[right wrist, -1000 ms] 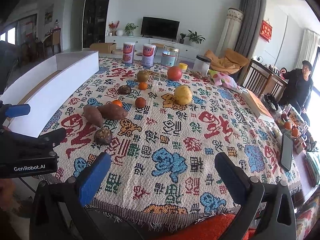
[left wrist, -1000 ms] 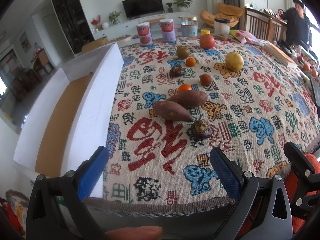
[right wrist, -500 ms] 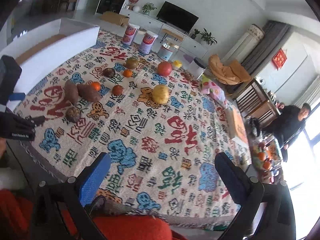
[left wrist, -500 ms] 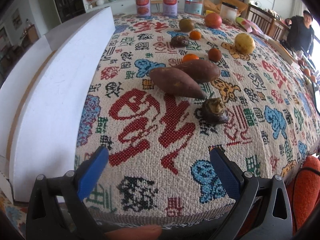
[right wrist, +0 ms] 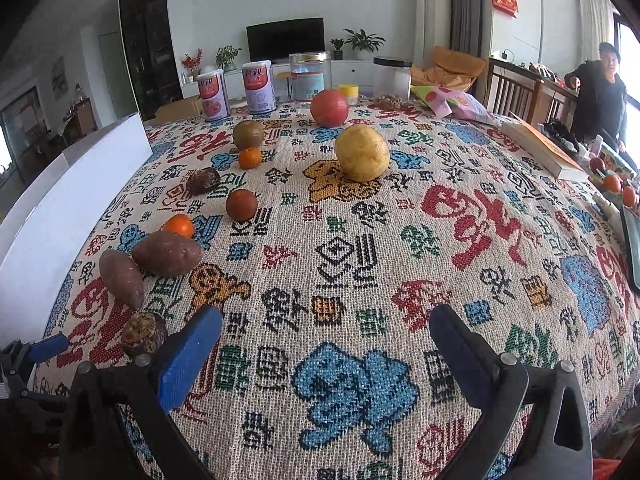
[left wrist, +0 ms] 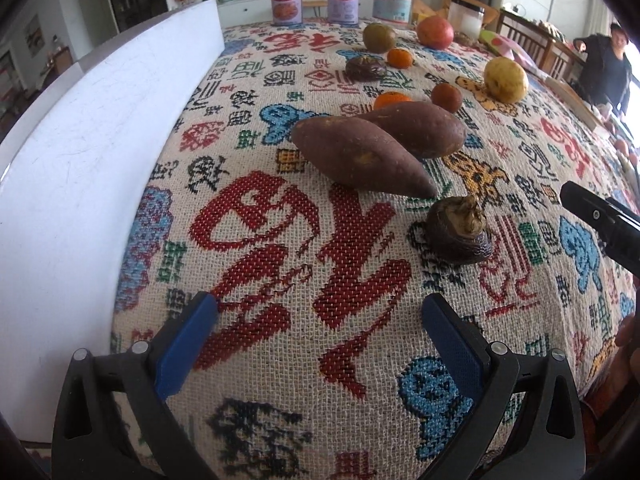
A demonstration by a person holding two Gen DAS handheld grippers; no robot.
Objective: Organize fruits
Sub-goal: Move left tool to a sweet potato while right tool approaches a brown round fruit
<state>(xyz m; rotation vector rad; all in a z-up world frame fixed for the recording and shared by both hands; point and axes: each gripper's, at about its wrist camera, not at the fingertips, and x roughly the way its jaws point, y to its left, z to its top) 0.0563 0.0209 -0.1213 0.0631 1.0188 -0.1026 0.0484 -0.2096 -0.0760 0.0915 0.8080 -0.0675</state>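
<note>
Two sweet potatoes (left wrist: 360, 156) (left wrist: 420, 128) lie side by side on the patterned tablecloth (left wrist: 280, 248), with a dark wrinkled fruit (left wrist: 458, 230) just in front of them. Behind sit small oranges (left wrist: 391, 99), a brown round fruit (left wrist: 447, 97), a yellow fruit (left wrist: 505, 79), a green-brown fruit (left wrist: 378, 37) and a red one (left wrist: 435, 32). My left gripper (left wrist: 316, 340) is open above the cloth, short of the sweet potatoes. My right gripper (right wrist: 324, 350) is open over the cloth's near part; the yellow fruit (right wrist: 362, 153) lies far ahead.
A white box (left wrist: 80, 152) with tall walls stands along the table's left edge. Tins (right wrist: 214, 94) and jars (right wrist: 310, 76) line the far edge. A book (right wrist: 540, 152) and a snack bag (right wrist: 452, 104) lie at the right. A person (right wrist: 600, 88) stands at the far right.
Both grippers have moved forward and lower over the table; the left one has closed in on the sweet potatoes. Both stay open and hold nothing.
</note>
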